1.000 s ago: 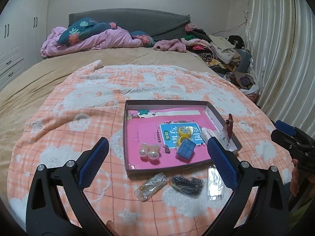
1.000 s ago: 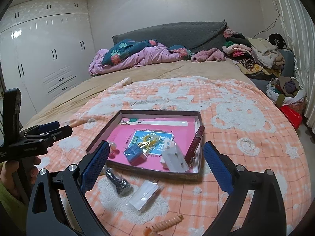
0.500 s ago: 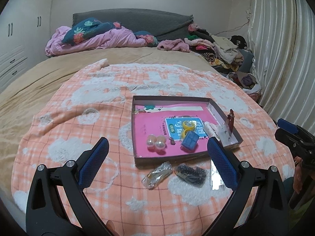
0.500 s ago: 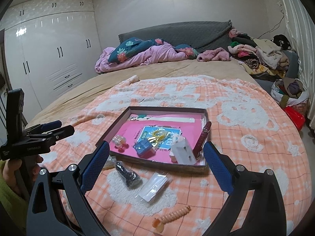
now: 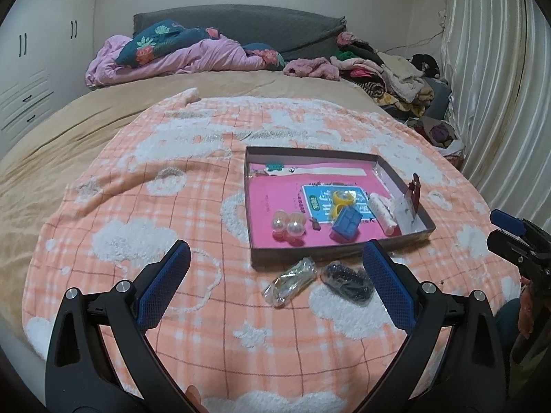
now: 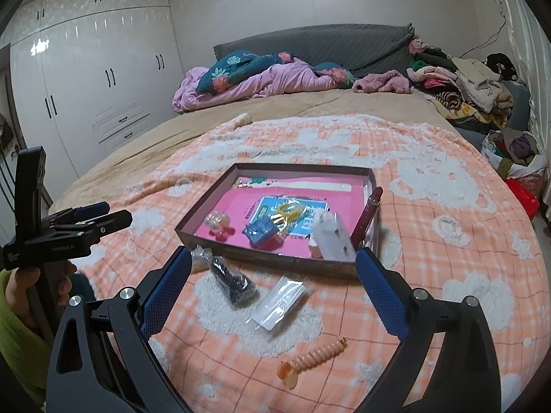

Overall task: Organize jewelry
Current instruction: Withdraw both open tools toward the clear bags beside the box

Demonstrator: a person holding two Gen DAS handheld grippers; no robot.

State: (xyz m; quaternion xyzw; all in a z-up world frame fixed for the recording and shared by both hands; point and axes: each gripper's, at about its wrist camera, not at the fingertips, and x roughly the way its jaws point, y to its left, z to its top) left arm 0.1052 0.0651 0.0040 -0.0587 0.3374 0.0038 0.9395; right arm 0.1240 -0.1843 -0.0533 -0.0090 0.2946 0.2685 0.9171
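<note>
A shallow brown tray [image 5: 310, 151] with a pink floor lies on the orange checked blanket. It holds two pearl pieces [image 5: 288, 227], a blue box [image 5: 345, 226], yellow rings [image 5: 341, 199], a white tube [image 5: 382, 213] and a dark red watch strap [image 5: 415, 192]. In front of the tray lie a clear bag with gold jewelry [image 5: 292, 280], a bag of black beads [image 6: 232, 280], a flat clear bag [image 6: 279, 304] and an orange spiral hair tie [image 6: 313, 358]. My left gripper [image 5: 275, 254] is open and empty, short of the bags. My right gripper [image 6: 272, 261] is open and empty over the bags.
The blanket [image 5: 172, 206] covers a wide beige bed [image 5: 103, 113]. Pink bedding [image 6: 258, 79] and piled clothes [image 6: 458, 86] lie at the far end. White wardrobes [image 6: 86, 79] stand at the left, a curtain [image 5: 499, 86] at the right. A hand [image 6: 44, 282] holds the left gripper.
Both grippers have drawn back from the tray, which looks smaller and farther. The hair tie has come fully into the right wrist view. Nothing was picked up.
</note>
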